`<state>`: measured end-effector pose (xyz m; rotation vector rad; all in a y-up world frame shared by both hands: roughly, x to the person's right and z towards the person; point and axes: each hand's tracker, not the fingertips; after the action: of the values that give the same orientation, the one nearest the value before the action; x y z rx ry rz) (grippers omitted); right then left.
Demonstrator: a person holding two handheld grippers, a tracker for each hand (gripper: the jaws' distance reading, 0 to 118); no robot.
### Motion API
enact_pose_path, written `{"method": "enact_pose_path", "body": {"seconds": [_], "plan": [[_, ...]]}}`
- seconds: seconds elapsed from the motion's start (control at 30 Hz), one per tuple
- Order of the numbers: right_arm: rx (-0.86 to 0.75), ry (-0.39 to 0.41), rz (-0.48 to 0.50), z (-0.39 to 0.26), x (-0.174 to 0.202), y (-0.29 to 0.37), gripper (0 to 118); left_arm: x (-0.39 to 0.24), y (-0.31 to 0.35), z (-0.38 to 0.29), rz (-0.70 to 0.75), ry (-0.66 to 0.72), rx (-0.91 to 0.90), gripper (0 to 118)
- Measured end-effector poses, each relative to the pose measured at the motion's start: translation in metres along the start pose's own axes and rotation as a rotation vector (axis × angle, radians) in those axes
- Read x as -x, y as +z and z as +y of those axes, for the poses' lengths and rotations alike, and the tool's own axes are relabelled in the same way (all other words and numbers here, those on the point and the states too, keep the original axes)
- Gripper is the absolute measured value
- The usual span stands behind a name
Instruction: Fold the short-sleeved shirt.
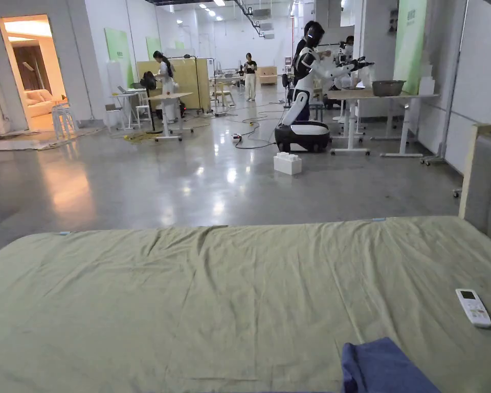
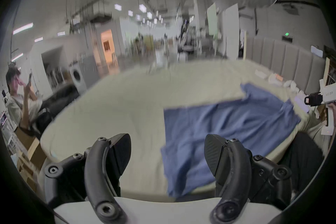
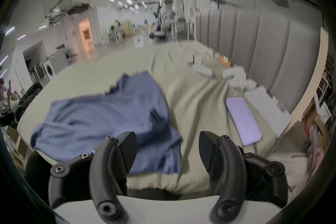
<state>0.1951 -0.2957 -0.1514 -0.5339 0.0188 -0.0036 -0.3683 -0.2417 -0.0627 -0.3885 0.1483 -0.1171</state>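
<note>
Mostly blurred gripper views. Blue shirt (image 2: 227, 129) lies rumpled on the bed (image 2: 116, 111), near its front edge; in head view just one corner (image 1: 380, 366) shows, rest cut off at bottom. Left gripper (image 2: 167, 151) and right gripper (image 3: 167, 148): jaws spread wide, nothing between them, both hovering w/o touching shirt. Remote (image 1: 473, 307) sits well apart at right.
</note>
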Motion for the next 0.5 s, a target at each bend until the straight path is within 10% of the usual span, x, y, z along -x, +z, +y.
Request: {"method": "enact_pose_path", "body": {"seconds": [0.33,0.5], "plan": [[-0.323,0.147,0.162,0.066,0.071,0.094,63,-0.058,0.086,0.082,0.011,-0.095,-0.329,80],[-0.385,0.172,0.237,0.059,0.097,0.105,13,-0.082,0.094,0.069,0.051,-0.212,-0.350,13]]}}
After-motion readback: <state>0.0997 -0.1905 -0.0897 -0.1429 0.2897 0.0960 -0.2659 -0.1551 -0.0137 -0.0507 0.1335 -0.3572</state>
